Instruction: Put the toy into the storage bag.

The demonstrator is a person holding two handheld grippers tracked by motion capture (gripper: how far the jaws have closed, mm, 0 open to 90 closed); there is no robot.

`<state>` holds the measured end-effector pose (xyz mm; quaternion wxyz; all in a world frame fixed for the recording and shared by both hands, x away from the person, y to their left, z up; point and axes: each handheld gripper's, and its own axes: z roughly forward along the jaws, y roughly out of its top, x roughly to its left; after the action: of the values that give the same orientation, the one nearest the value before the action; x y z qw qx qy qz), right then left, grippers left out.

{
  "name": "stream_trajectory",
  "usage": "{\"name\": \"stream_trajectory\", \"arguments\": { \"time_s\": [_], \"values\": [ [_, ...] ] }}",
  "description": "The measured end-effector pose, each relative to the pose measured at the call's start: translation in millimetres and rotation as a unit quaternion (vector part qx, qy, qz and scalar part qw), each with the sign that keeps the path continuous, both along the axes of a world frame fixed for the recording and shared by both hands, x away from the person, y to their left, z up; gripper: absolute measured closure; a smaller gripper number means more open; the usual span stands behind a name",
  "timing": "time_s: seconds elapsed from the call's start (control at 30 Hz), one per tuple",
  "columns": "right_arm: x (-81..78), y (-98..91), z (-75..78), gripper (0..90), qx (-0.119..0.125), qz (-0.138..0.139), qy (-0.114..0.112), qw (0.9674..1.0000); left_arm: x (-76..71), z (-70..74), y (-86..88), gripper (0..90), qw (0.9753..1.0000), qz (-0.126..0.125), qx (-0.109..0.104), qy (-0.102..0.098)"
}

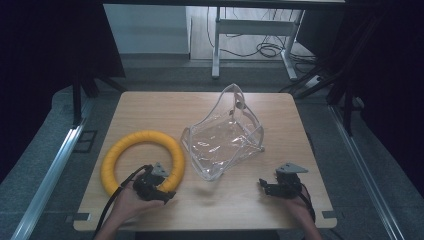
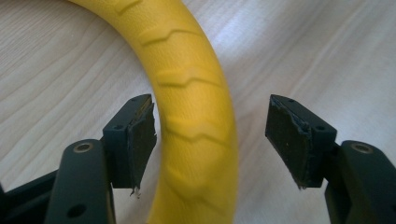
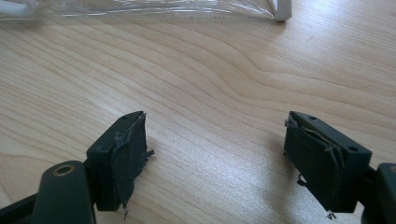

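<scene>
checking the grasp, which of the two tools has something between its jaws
The left tool: the yellow ring runs between its jaws, one pad close beside it, the other clearly apart. The right tool has just bare table between its jaws.

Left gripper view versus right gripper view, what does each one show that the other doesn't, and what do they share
The left gripper view alone shows the yellow ring, running between the left gripper's jaws. The left pad looks to be at the ring's side, while a gap of table separates the ring from the right pad; no grip yet.

The right gripper view alone shows the edge of the clear bag at the top, with the right gripper's jaws wide apart over bare wood.

Both show the wooden table and a pair of black jaws with worn pads.
</scene>
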<state>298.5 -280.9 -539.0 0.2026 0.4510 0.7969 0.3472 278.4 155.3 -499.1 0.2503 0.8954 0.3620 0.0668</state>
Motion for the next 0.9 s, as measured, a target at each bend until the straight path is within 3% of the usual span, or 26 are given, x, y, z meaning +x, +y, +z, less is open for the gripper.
{"name": "stream_trajectory", "arguments": {
  "time_s": [0.17, 0.27, 0.53, 0.67, 0.77, 0.9],
  "values": [
    [-2.2, 0.1, 4.8, 23.2, 0.013, 0.003, -0.015, 0.9998, 10.2, -6.5, -5.3, 43.0, 0.9996, 0.019, 0.015, 0.012],
    [-2.5, 0.2, 5.3, 23.2, 0.013, 0.005, -0.016, 0.9998, 13.1, -13.4, -5.8, 47.4, 0.9992, 0.018, 0.017, 0.033],
    [-3.1, 1.4, 5.9, 23.3, 0.013, 0.006, -0.017, 0.9998, 11.3, -13.9, -7.5, 49.1, 0.9992, 0.023, 0.022, 0.024],
    [-3.2, 0.9, 6.0, 23.3, 0.012, 0.005, -0.018, 0.9998, 12.1, -14.0, -3.7, 49.8, 0.9993, 0.025, 0.005, 0.028],
    [-3.2, -0.1, 6.0, 23.3, 0.013, 0.003, -0.017, 0.9998, 11.5, -4.7, 10.9, 50.2, 0.9973, 0.035, -0.06, 0.022],
    [-2.6, -0.7, 5.7, 23.3, 0.013, -0.001, -0.017, 0.9998, 8.1, 16.2, 30.1, 50.2, 0.9926, 0.033, -0.117, 0.007]
  ]
}}
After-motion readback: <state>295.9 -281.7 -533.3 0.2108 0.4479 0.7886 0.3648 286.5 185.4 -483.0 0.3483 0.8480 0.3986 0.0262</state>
